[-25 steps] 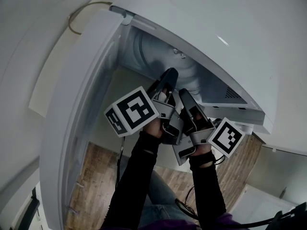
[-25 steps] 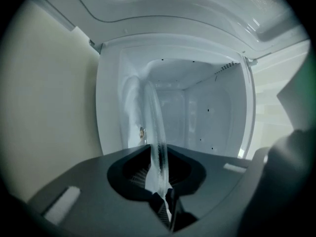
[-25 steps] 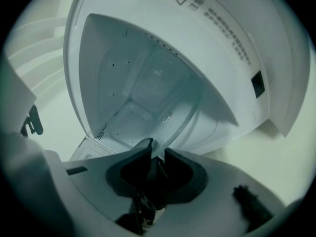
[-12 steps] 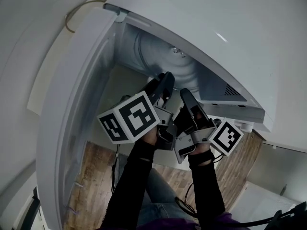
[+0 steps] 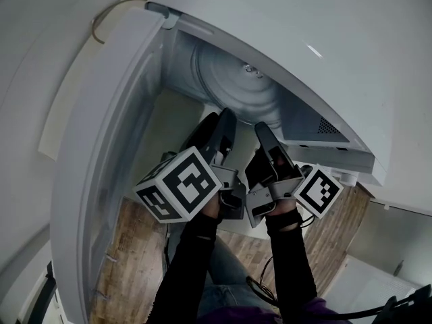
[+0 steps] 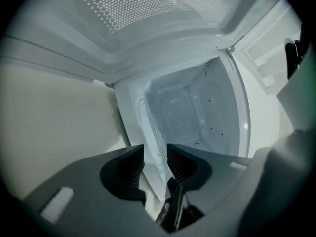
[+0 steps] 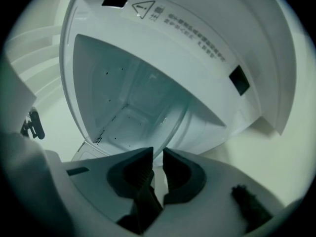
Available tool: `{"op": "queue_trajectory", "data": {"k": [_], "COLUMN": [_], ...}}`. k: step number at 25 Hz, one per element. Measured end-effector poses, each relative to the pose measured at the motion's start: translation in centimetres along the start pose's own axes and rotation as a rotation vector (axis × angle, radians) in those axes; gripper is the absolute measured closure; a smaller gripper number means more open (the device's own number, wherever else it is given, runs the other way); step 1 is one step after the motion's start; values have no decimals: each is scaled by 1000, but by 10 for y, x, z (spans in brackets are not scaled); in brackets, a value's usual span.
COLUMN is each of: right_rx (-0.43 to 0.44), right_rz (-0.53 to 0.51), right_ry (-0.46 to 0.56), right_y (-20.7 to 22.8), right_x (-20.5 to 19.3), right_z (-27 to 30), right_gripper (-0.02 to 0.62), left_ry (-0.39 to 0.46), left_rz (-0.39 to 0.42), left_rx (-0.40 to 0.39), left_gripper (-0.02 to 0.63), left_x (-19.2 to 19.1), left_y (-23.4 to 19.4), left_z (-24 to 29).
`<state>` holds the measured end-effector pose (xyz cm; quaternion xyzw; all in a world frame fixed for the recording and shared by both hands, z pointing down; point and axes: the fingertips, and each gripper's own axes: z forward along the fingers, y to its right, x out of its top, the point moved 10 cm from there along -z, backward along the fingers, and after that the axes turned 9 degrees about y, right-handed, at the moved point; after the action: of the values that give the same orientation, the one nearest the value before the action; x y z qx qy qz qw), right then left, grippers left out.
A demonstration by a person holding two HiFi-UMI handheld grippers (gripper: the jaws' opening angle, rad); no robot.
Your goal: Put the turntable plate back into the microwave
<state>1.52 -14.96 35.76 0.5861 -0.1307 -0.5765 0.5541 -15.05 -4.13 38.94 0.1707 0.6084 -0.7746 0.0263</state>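
Observation:
The clear glass turntable plate (image 5: 236,90) is inside the open microwave's cavity. In the left gripper view the plate (image 6: 197,112) fills the middle, and its near rim runs between the left gripper's (image 6: 155,149) jaws. Those jaws are opening and stand apart from the thin rim. In the head view the left gripper (image 5: 226,117) sits at the cavity mouth. Just to its right, the right gripper (image 5: 260,129) reaches in. The right gripper (image 7: 157,154) is shut on the rim of the plate (image 7: 128,98), with only a narrow gap between its jaws.
The white microwave door (image 5: 115,147) stands swung open on the left. The microwave's top (image 5: 324,46) overhangs the cavity. A cable (image 5: 108,19) loops behind the door hinge. Wooden floor (image 5: 135,248) shows below, past the person's dark sleeves.
The left gripper has drawn back from the cavity toward the lower left, uncovering more of the plate. The right gripper has stayed in place.

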Motion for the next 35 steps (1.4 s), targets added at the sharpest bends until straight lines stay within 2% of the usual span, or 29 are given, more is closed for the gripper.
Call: {"op": "queue_trajectory", "data": {"k": [3, 4, 5, 9, 14, 16, 29, 33, 35], "right_rx": [-4, -3, -1, -1, -13, -17, -15, -13, -13], "right_rz": [-9, -10, -10, -11, -104, -115, -165, -214, -232], "right_ry": [-5, -7, -8, -10, -31, -37, -66, -91, -103], "right_y": [0, 0, -1, -1, -6, -6, -11, -15, -17], "right_x": [1, 1, 1, -1, 0, 0, -2, -2, -2], "right_z": [2, 3, 5, 7, 11, 12, 25, 27, 29], "right_gripper": [529, 529, 529, 529, 521, 520, 520, 520, 518], "left_ry": [5, -1, -16, -89, -127, -160, -187, -187, -186], "left_rz": [17, 28, 39, 69, 265, 309, 292, 365, 372], "left_rx": [48, 71, 76, 10, -1, 4, -16, -7, -5], "left_gripper": [469, 569, 601, 601, 601, 603, 603, 603, 603], "left_x": [0, -1, -3, -11, -4, -4, -1, -2, -2], "left_y": [-2, -3, -5, -4, 12, 14, 10, 12, 12], "left_z": [-7, -9, -9, -1, 7, 11, 21, 21, 21]}}
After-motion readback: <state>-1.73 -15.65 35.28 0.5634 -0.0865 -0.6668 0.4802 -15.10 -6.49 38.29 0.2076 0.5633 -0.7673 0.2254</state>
